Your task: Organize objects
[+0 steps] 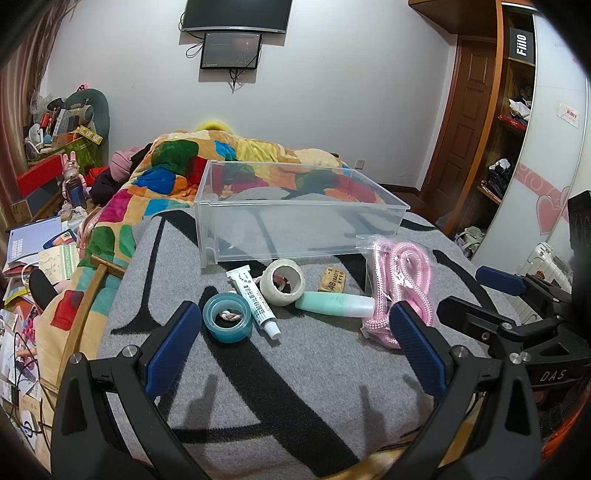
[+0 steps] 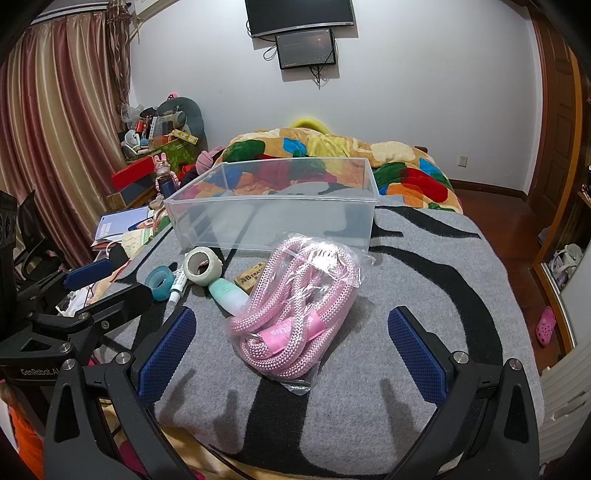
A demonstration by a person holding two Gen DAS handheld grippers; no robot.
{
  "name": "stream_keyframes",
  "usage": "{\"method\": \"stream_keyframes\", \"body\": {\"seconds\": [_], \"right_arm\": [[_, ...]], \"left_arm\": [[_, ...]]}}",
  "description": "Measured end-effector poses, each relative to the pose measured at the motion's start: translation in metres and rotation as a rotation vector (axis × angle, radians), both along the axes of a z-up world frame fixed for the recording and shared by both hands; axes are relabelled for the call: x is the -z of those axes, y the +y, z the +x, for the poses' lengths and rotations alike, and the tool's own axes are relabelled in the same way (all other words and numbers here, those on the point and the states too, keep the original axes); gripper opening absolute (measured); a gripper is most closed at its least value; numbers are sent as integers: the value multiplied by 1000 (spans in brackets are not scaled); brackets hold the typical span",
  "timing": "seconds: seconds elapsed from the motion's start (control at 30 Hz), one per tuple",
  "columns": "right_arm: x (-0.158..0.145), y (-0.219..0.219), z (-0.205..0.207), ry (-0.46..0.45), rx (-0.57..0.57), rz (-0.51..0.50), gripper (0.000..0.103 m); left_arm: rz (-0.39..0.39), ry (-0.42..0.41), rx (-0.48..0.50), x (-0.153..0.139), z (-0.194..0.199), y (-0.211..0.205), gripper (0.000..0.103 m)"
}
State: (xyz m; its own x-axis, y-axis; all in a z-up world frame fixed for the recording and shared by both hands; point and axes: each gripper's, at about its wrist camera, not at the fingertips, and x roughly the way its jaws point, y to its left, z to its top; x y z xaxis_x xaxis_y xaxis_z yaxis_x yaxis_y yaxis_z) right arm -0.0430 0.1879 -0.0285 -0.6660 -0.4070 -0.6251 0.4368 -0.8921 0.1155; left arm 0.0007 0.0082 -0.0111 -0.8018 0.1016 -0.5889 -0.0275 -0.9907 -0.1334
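both grippers hover low over the foot of the bed (image 1: 295,387), above a grey blanket (image 2: 424,258) with broad black markings. the left gripper (image 1: 291,332) has its blue-padded fingers spread wide apart with nothing between them. the right gripper (image 2: 291,345) is likewise spread wide, holding nothing, though the bagged rope sits on the blanket in the gap ahead of it.

a clear plastic bin (image 1: 295,206) stands upright on the blanket farther up the bed, and it looks bare inside. in front of it lies a loose row of small things. on the left is a teal tape roll (image 1: 226,317) lying flat, with something small and twisted in its hole. just beside it is a white tube (image 1: 253,301) with green print, cap end pointing toward the left gripper. next comes a white bandage roll (image 1: 282,281) on its side, its opening facing the camera. a mint-green bottle (image 1: 334,303) lies flat beside that roll, its white end reaching under the rope bag. behind the bottle is a small brown eraser (image 1: 333,279). on the right, a coil of pink rope (image 2: 295,302) sealed in a clear bag rests near the bin's front corner.

a bright patchwork quilt (image 2: 332,155) is heaped behind the bin, and two dark screens (image 2: 301,16) hang on the white wall.
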Motion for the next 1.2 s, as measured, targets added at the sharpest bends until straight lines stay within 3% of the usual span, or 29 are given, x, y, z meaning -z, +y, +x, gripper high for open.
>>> {"method": "stream_keyframes", "body": {"seconds": [1.2], "right_arm": [[2,1,-1,-3,11,-8,103]], "left_arm": [[7,12,-10,-1,0,-1,103]]}}
